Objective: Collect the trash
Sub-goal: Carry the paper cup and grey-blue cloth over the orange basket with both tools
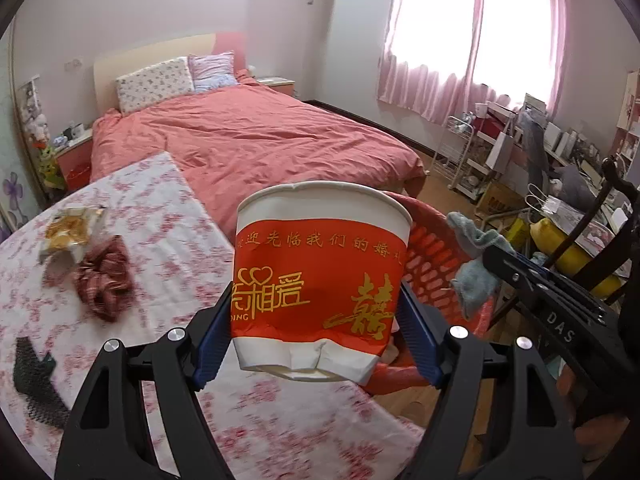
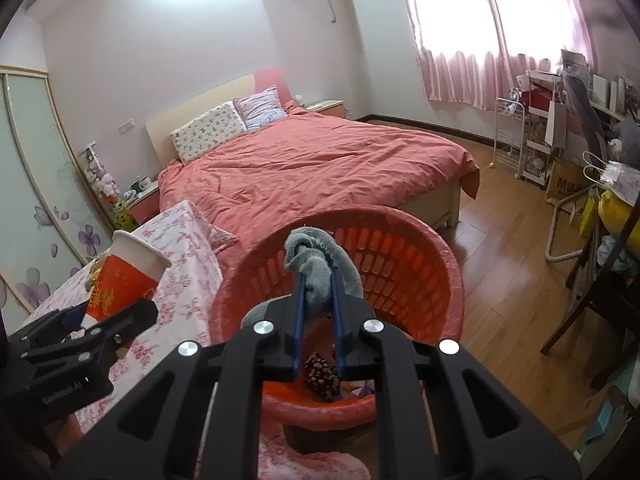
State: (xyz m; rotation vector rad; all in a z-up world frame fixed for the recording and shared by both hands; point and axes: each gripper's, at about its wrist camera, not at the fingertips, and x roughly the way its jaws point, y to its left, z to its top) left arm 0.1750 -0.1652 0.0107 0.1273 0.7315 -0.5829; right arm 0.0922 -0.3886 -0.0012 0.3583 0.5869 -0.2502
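Observation:
My left gripper [image 1: 316,312] is shut on a red and white paper cup [image 1: 320,280] with gold characters, held upright above the table edge; the cup also shows in the right wrist view [image 2: 128,276]. My right gripper [image 2: 318,280] is shut on a grey sock [image 2: 320,264] and holds it over the red plastic basket [image 2: 400,256]. A dark red patterned scrunchie [image 2: 322,376] lies in the basket's bottom. In the left wrist view the basket [image 1: 432,248] is just behind the cup, with the sock [image 1: 476,264] above its rim.
On the pink flowered tablecloth [image 1: 168,240] lie a crumpled snack wrapper [image 1: 72,232], a dark red scrunchie [image 1: 106,280] and a black mesh piece [image 1: 32,384]. A bed with a red cover [image 2: 312,168] is behind. A chair [image 2: 592,280] and cluttered shelves stand at right.

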